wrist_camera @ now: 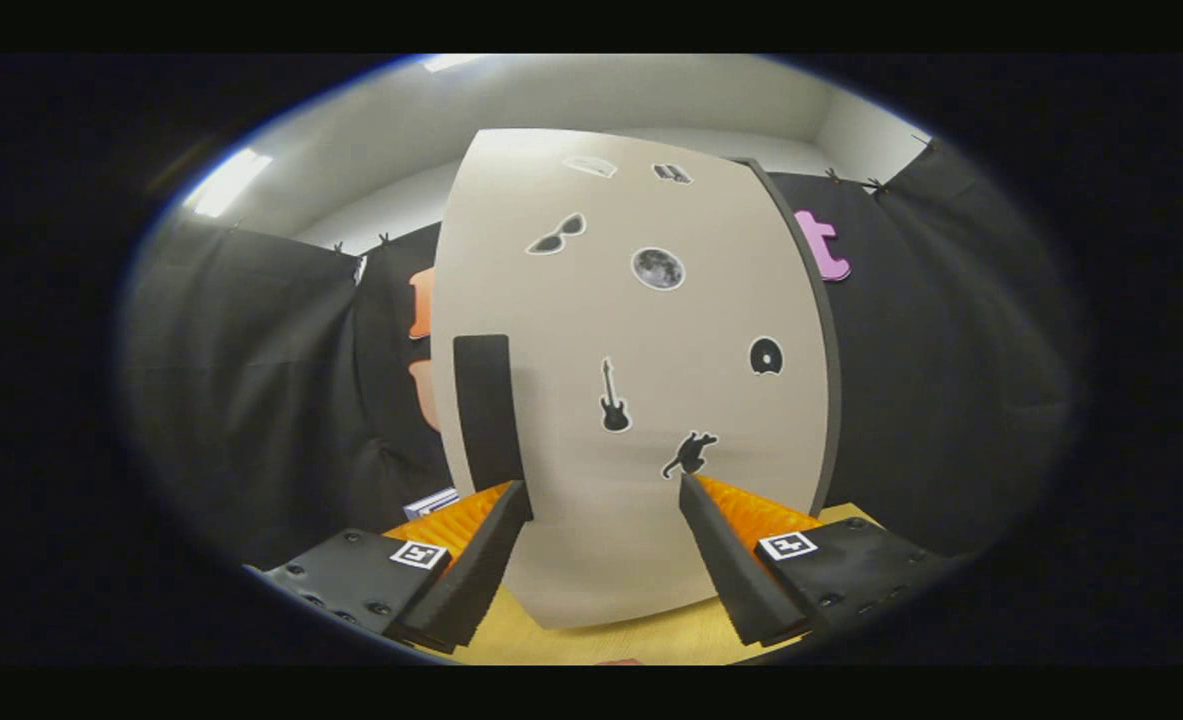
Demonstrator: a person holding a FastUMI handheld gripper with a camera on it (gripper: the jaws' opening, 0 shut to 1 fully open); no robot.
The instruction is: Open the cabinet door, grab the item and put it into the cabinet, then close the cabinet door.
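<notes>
A beige cabinet door (631, 330) with small black stickers stands shut just ahead of my gripper (606, 490). A tall black handle strip (486, 410) runs along the door's left edge, right above my left fingertip (511, 500). The fingers stand apart with nothing between them; the right fingertip (696, 495) is close to the door face. Whether either finger touches the door I cannot tell. A small white and blue item (431, 502) peeks out left of the cabinet, beyond the left finger.
The cabinet rests on a light wooden tabletop (601, 640) that shows below and between the fingers. Black cloth walls (271, 380) close in on both sides of the cabinet. A dark side panel (823, 330) edges the cabinet on the right.
</notes>
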